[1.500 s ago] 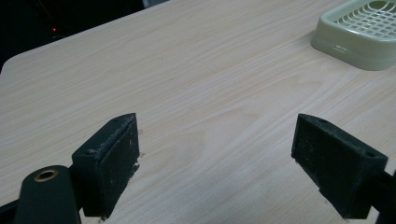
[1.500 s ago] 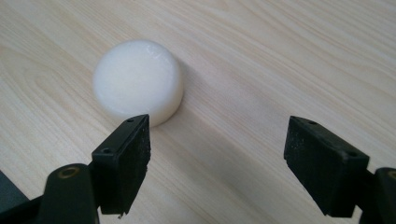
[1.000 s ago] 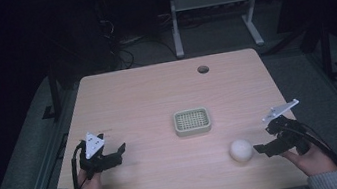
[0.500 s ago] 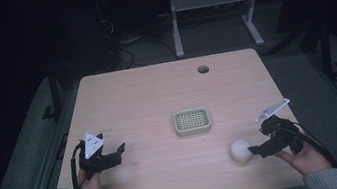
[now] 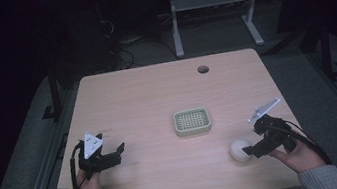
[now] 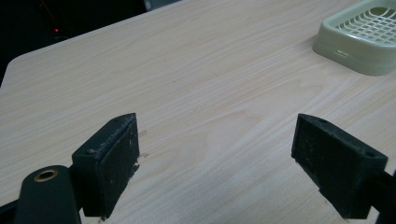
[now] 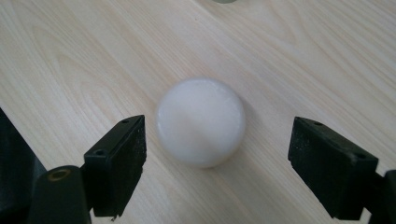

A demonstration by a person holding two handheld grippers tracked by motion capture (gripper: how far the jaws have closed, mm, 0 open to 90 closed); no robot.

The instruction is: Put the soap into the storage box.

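Right claw (image 5: 252,151): spread wide, jaws flanking the white puck (image 5: 240,149), not touching it; in the right gripper view puck (image 7: 201,122) centred between the jaws, gaps on both sides.
White puck: flat on the worktop (image 5: 156,96), at about 4 o'clock from the green basket (image 5: 192,121), near it but apart.
Left claw (image 5: 120,150): spread wide, nothing between the jaws; bare worktop (image 6: 210,107) under it in the left gripper view, basket (image 6: 359,37) at 1 o'clock.
Green basket: middle of worktop, seemingly empty, though grid too small to tell for sure.
Hole (image 5: 203,69): far edge, at 12 o'clock from basket.
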